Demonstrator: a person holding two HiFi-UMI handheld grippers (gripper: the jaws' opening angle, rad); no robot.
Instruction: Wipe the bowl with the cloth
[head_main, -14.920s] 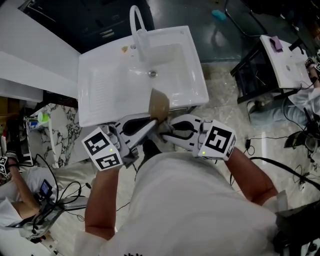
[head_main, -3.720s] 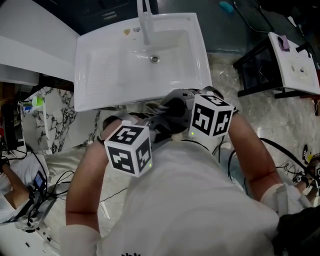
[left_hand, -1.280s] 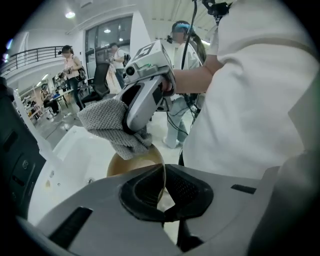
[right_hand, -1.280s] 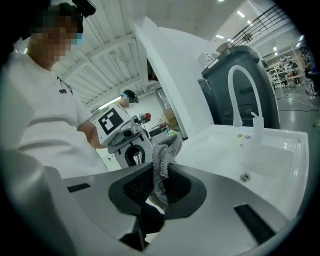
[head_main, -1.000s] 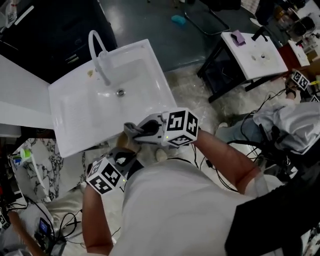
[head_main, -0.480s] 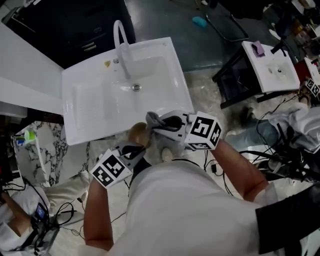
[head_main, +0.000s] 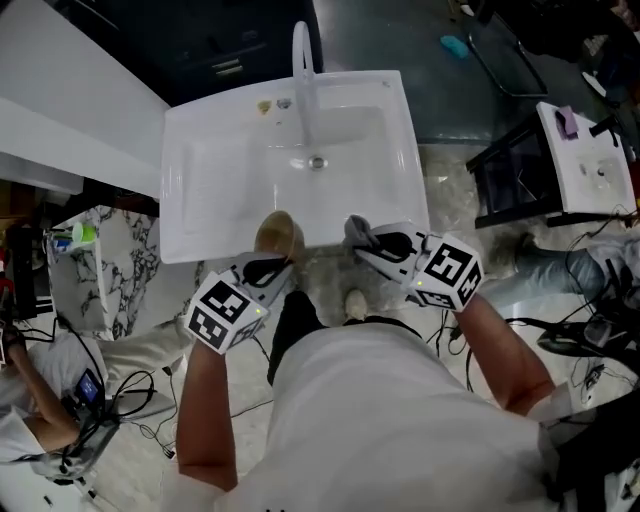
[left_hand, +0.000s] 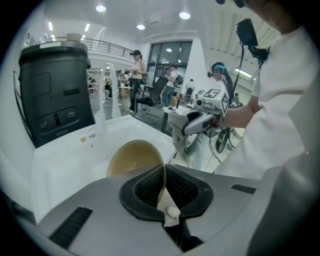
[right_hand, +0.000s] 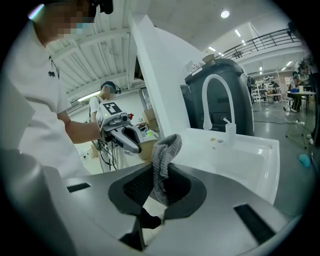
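A tan bowl (head_main: 279, 235) tilts over the front edge of the white sink (head_main: 215, 180). My left gripper (head_main: 272, 262) is shut on its rim. In the left gripper view the rim of the bowl (left_hand: 132, 157) runs edge-on between the pads of that gripper (left_hand: 162, 185). My right gripper (head_main: 375, 245) is shut on a grey knit cloth (head_main: 358, 232), held a short way right of the bowl and apart from it. In the right gripper view the cloth (right_hand: 162, 160) stands up out of the closed jaws of the right gripper (right_hand: 159, 187).
A white faucet (head_main: 302, 60) and a drain (head_main: 317, 161) sit at the back of the sink. A second white sink on a black stand (head_main: 590, 160) is at the right. A marble-patterned stand (head_main: 110, 260) is at the left, and cables lie on the floor.
Bowl and cloth were close together half a second ago; now they stand apart. The left gripper has rolled and carried the bowl over the sink's front edge. The right gripper shifted right.
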